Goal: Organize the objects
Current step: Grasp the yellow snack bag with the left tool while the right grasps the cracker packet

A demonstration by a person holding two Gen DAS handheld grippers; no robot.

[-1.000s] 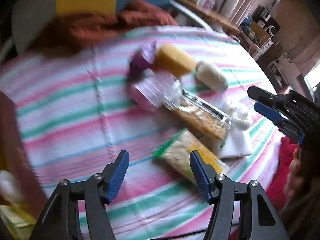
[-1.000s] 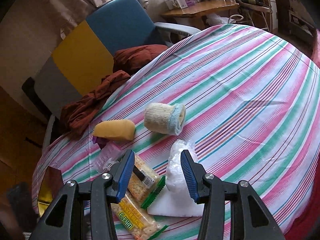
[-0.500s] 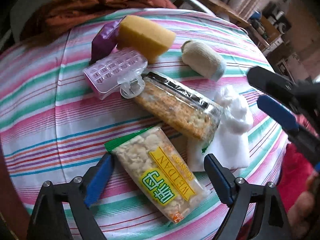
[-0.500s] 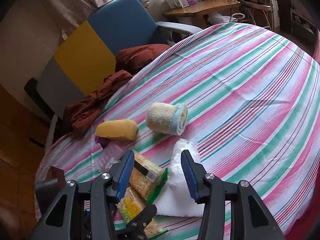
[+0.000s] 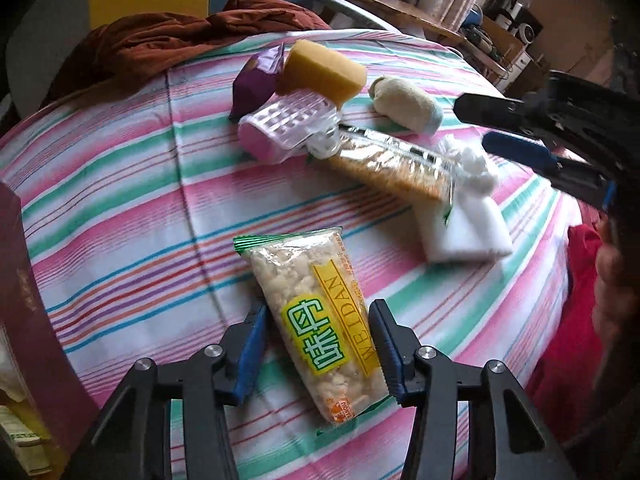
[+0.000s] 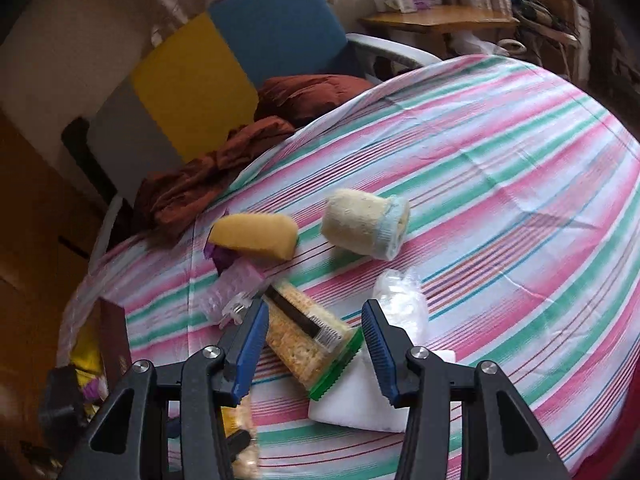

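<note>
Presently catalogued: one rice-cracker packet (image 5: 320, 320), yellow label, lying on the striped tablecloth (image 5: 120, 184), nearest item to the left gripper (image 5: 318, 350). Left tongs: jaws have just been closing, packet between them, blue pads at both long edges and apparently clenched on it, though firm contact is hard to confirm. Risk: slick film wrapper and loose contents may slip or twist out when lifted; squeezing hard could crush the crackers; the lower end overhangs the pads and may sag. Right gripper (image 6: 316, 350): tongs released, nothing gripped, hovering above a second cracker packet (image 6: 308, 340) with a green end that lies partly on a white foam block (image 6: 360, 404). Nearby: yellow sponge (image 5: 324, 70), rolled sock (image 5: 404, 104), pink clip (image 5: 288, 124), purple wrapper (image 5: 256, 80). Pose: both grippers pitched steeply downward toward the table, right one beside the left's view.
</note>
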